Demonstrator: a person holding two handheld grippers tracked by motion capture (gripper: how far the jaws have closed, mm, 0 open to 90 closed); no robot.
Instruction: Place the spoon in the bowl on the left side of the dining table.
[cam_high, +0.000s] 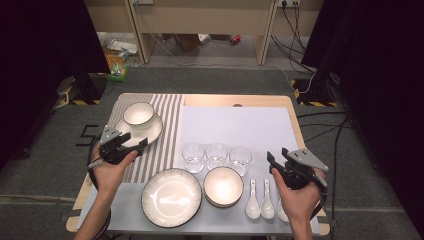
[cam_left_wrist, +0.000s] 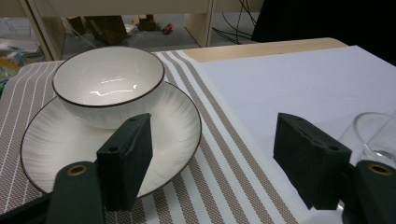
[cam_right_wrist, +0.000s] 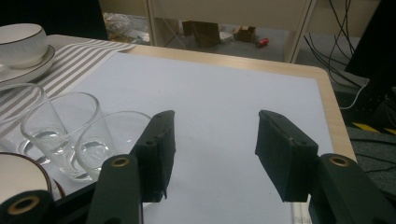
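The left gripper (cam_high: 131, 143) has its black jaws spread wide with nothing between them; it hovers just at the near rim of the white dark-rimmed plate (cam_left_wrist: 173, 135) on the brown-and-white striped placemat (cam_left_wrist: 224, 168). A white dark-rimmed bowl (cam_left_wrist: 108, 84) sits upright on that plate. The right gripper (cam_high: 278, 159) is likewise wide open and empty, held over the pale grey mat (cam_right_wrist: 224, 102) beside three clear drinking glasses (cam_high: 216, 156).

Judging by this layout, one place setting at the far left looks laid. Left near the front edge are a large white ribbed plate (cam_high: 171, 197), a second white bowl (cam_high: 223, 186) and white ceramic spoons (cam_high: 260, 200), all untouched, so most of the table-setting appears still to come.
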